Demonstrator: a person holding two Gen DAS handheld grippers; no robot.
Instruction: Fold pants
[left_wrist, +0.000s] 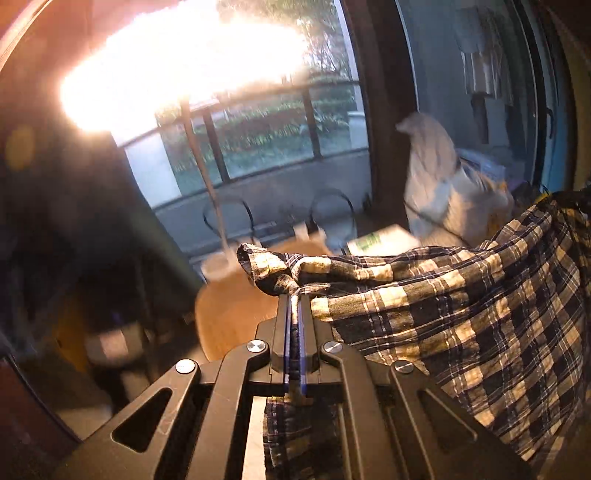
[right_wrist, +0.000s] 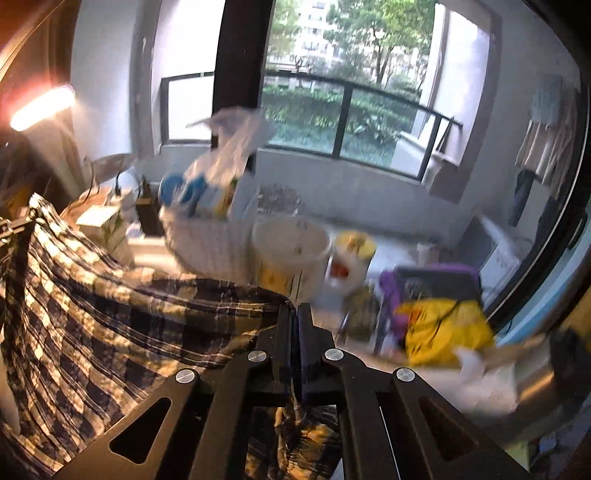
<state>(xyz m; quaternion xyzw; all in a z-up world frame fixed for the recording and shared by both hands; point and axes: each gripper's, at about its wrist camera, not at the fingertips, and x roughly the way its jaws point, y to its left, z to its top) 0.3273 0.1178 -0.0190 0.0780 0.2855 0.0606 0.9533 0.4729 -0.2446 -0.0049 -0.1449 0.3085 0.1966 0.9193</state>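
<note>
The pants (left_wrist: 461, 314) are dark blue and cream plaid. They hang in the air, stretched between my two grippers. My left gripper (left_wrist: 294, 301) is shut on one bunched corner of the pants, and the cloth runs off to the right. My right gripper (right_wrist: 295, 310) is shut on another edge of the pants (right_wrist: 110, 314), and the cloth runs off to the left and sags below. In the right wrist view the other gripper shows at the far left edge (right_wrist: 14, 225), holding the cloth up.
A wooden round table (left_wrist: 236, 314) lies below and ahead of my left gripper. White bags (left_wrist: 436, 184), a white bucket (right_wrist: 291, 254), a yellow bag (right_wrist: 443, 328) and other clutter stand along the window wall. A bright lamp (left_wrist: 177, 62) glares at the upper left.
</note>
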